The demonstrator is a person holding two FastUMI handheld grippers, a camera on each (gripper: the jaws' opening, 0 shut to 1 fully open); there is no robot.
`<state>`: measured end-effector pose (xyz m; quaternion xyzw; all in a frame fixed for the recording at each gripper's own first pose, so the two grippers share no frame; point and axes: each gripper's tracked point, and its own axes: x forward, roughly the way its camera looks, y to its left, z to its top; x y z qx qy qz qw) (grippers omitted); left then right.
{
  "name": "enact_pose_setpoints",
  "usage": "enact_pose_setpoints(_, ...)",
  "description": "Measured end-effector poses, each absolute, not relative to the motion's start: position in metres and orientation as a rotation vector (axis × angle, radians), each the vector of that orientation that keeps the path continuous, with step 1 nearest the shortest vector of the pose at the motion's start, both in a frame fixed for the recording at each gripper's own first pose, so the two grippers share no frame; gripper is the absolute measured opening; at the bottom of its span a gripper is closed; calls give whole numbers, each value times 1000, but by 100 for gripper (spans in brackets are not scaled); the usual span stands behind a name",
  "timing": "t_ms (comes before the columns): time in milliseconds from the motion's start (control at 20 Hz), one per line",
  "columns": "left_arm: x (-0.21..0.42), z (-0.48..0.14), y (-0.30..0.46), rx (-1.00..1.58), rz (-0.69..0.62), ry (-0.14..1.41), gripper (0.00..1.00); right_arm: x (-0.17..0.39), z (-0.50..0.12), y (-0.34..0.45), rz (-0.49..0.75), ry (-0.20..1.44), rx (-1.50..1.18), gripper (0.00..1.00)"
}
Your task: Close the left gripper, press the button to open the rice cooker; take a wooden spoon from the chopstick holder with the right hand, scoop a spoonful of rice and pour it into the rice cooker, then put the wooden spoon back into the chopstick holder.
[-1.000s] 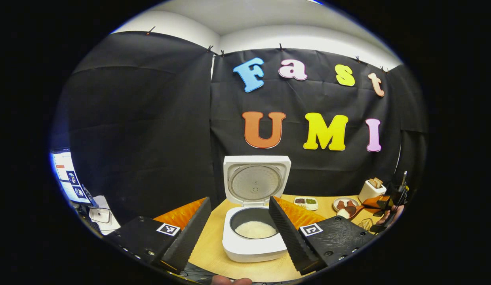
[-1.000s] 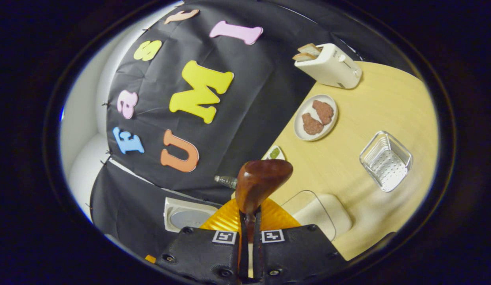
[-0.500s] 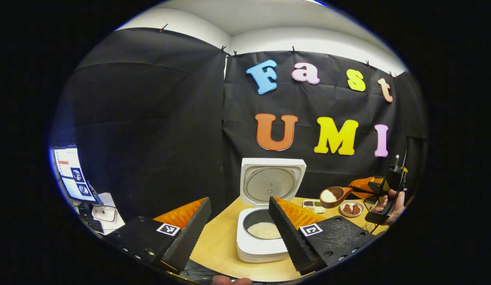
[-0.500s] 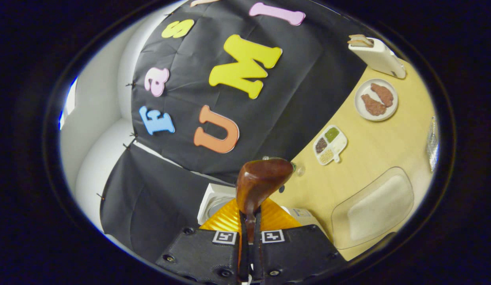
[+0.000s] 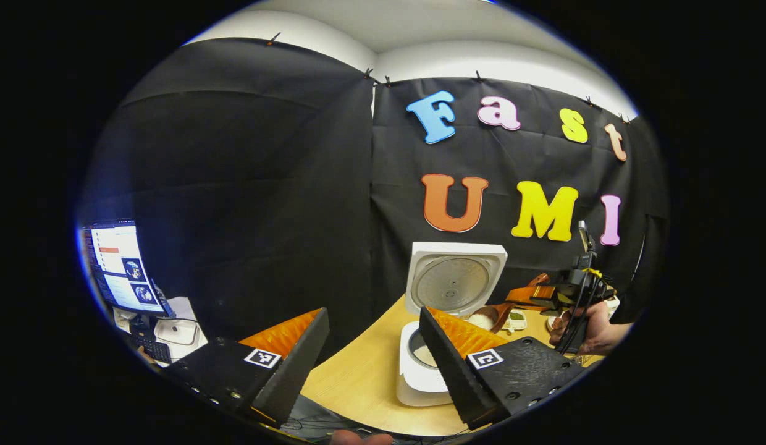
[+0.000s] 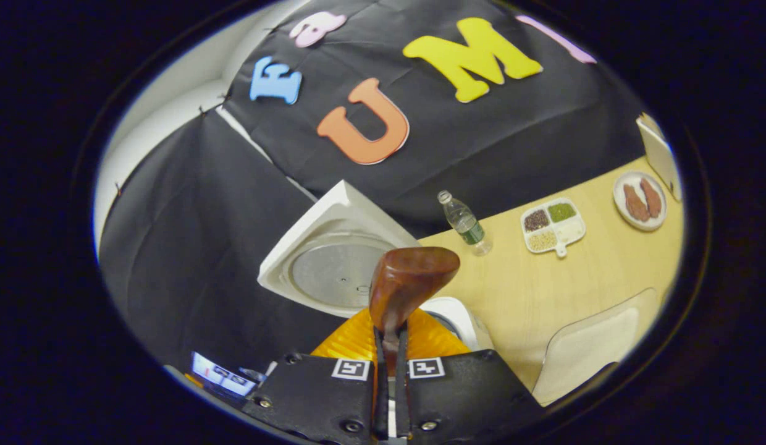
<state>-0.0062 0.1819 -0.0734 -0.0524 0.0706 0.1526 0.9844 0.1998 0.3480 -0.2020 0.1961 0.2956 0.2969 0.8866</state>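
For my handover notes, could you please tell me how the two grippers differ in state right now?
The left gripper has its jaws spread wide and holds nothing; the right gripper has its jaws shut on the wooden spoon. The left one sits back from the open rice cooker; the right one carries the rice-laden spoon just beside the pot. Both face the cooker.

The rice cooker's (image 5: 420, 371) pot sits half hidden behind a finger (image 5: 448, 364); the toaster (image 6: 658, 157) is cut off at the edge.
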Motion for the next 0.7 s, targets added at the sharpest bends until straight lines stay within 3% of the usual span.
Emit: enact_pose_setpoints(700, -12, -74, 204, -125, 302, 104, 94, 184, -186, 389, 689, 374, -196, 10)
